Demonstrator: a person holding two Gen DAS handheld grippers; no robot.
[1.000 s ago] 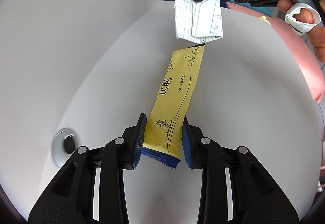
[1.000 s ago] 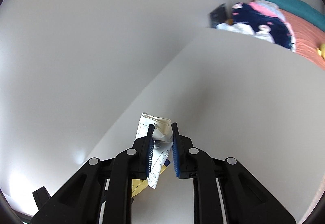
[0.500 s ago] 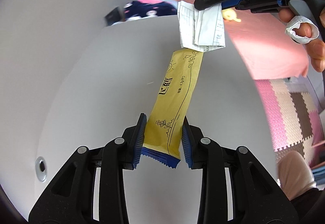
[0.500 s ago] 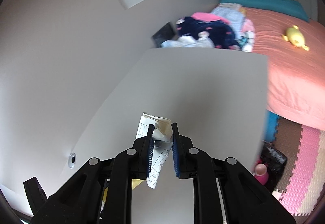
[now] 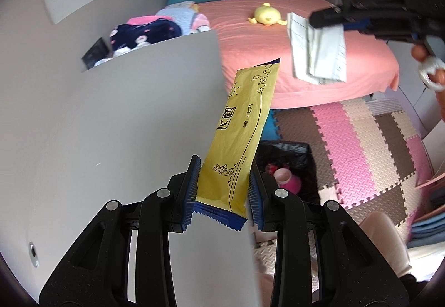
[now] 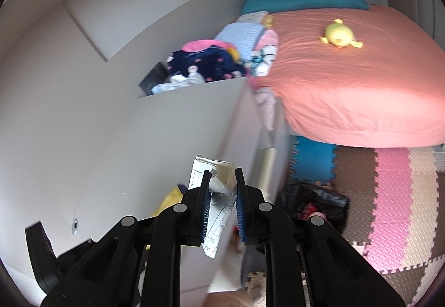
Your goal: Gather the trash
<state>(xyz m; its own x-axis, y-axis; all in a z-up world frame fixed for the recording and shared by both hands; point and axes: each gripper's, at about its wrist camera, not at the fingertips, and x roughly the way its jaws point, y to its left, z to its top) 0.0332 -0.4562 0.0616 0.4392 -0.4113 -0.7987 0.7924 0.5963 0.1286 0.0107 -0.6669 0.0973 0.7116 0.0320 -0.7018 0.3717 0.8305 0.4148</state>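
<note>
L fingers (image 5: 192,190) on yellow wrapper (image 5: 239,137), bin bag (image 5: 286,151) w/ trash

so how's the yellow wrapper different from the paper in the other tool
The yellow wrapper is a long, flat, smooth printed sachet; the paper is white, ruled and crumpled into folds. The wrapper is pinched at its blue sawtooth end and juts forward from the left tool; the paper is bunched in the right tool, poking out ahead and behind. Both are held off the white table.
</note>
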